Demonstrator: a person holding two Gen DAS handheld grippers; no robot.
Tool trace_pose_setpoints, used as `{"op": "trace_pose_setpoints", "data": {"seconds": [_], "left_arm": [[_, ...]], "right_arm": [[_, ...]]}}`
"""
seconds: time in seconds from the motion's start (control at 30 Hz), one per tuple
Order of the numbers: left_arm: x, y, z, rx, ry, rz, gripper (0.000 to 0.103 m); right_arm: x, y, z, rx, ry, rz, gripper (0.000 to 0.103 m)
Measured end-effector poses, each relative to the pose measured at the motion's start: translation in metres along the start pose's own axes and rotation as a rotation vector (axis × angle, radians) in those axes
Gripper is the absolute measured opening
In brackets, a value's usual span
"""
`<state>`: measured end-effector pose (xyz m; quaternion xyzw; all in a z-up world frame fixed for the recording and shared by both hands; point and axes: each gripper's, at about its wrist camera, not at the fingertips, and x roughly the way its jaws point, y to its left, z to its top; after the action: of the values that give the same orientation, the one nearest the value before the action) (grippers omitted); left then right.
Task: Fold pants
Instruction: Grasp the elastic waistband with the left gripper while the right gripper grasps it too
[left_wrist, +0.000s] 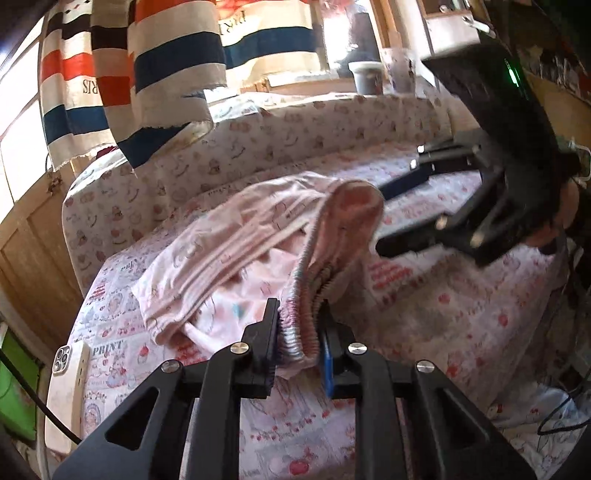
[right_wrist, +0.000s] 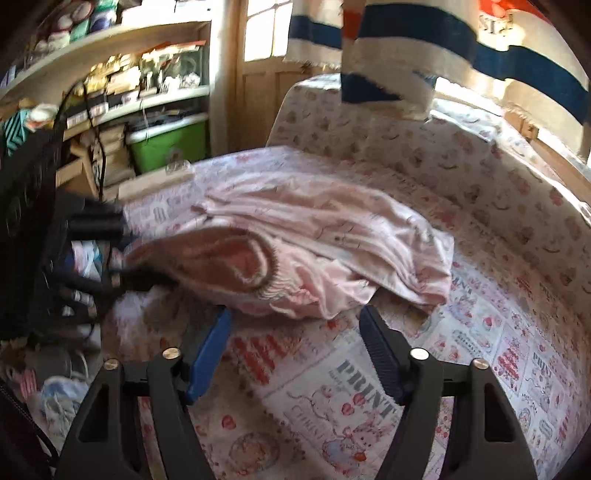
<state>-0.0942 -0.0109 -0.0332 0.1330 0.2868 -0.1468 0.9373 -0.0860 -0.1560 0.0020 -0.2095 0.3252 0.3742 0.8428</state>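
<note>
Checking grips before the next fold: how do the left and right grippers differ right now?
The left gripper is clamped on the pink pants' elastic waistband; the right gripper stands open and holds nothing. The left sits at the waistband end; the right hangs over bare printed sheet, just short of the pants. Both point down at the bed.

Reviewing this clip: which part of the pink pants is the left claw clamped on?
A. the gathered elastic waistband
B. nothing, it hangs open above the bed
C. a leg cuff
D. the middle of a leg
A: in the left wrist view the left claw pinches the ribbed, gathered waistband of the pink pants, and the waist opening arches up beyond it.
</note>
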Motion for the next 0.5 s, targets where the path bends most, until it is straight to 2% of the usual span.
{"op": "trace_pose_setpoints", "data": {"seconds": [0.1, 0.27, 0.3, 0.37, 0.4, 0.5], "left_arm": [[0.0, 0.007, 0.006, -0.022, -0.01, 0.0, 0.018], [-0.001, 0.02, 0.017, -0.039, -0.023, -0.007, 0.018], [-0.001, 0.022, 0.02, -0.04, -0.026, -0.005, 0.018], [0.0, 0.027, 0.026, -0.032, -0.03, 0.004, 0.018], [0.001, 0.03, 0.031, -0.028, -0.034, 0.008, 0.018], [0.007, 0.044, 0.046, -0.049, -0.038, 0.01, 0.019]], "right_arm": [[0.004, 0.005, 0.003, -0.066, -0.011, -0.061, 0.059], [0.005, 0.0, 0.016, -0.098, -0.076, -0.038, 0.058], [0.006, -0.001, 0.019, -0.093, -0.085, -0.027, 0.055], [0.009, -0.005, 0.025, -0.075, -0.099, 0.016, 0.042], [0.011, -0.007, 0.029, -0.066, -0.106, 0.033, 0.032], [0.013, -0.01, 0.04, -0.041, -0.146, 0.004, 0.017]]}}
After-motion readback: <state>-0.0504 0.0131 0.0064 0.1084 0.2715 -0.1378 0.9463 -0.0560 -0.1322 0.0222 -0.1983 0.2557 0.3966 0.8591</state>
